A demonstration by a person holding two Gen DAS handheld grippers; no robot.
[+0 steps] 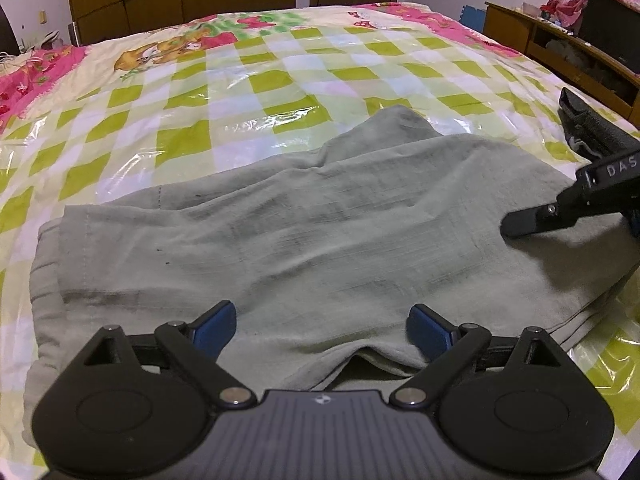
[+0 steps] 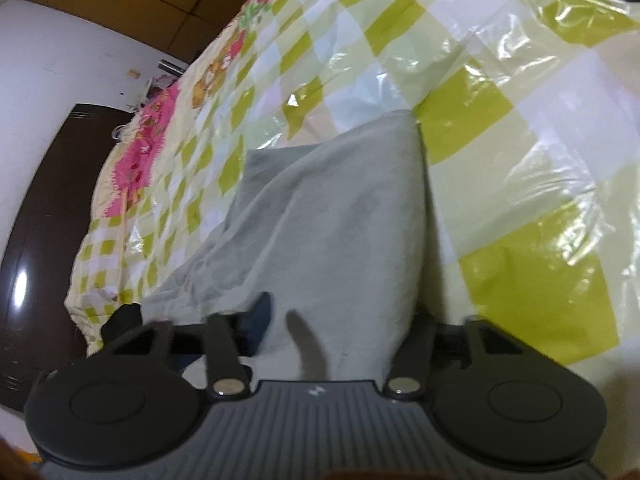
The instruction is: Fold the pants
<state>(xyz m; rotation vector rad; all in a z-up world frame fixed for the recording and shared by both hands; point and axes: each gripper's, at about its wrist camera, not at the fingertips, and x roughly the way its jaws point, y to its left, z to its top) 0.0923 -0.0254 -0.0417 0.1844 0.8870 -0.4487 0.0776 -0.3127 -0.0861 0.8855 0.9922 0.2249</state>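
Left wrist: pants (image 1: 320, 240) lie crosswise; left tongs (image 1: 320, 326) wide, empty; right tongs (image 2: 280, 320) pinch cloth.

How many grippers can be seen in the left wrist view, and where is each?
2. The left gripper fills the bottom edge, jaws wide apart over the near hem of the grey pants. The right gripper reaches in from the right edge onto the pants.

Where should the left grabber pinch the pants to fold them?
Probably the near edge of the pants, where a fold lifts off the bed right below the open left gripper. Come down from above and in front: that raised lip gives the fingers something to slip around.
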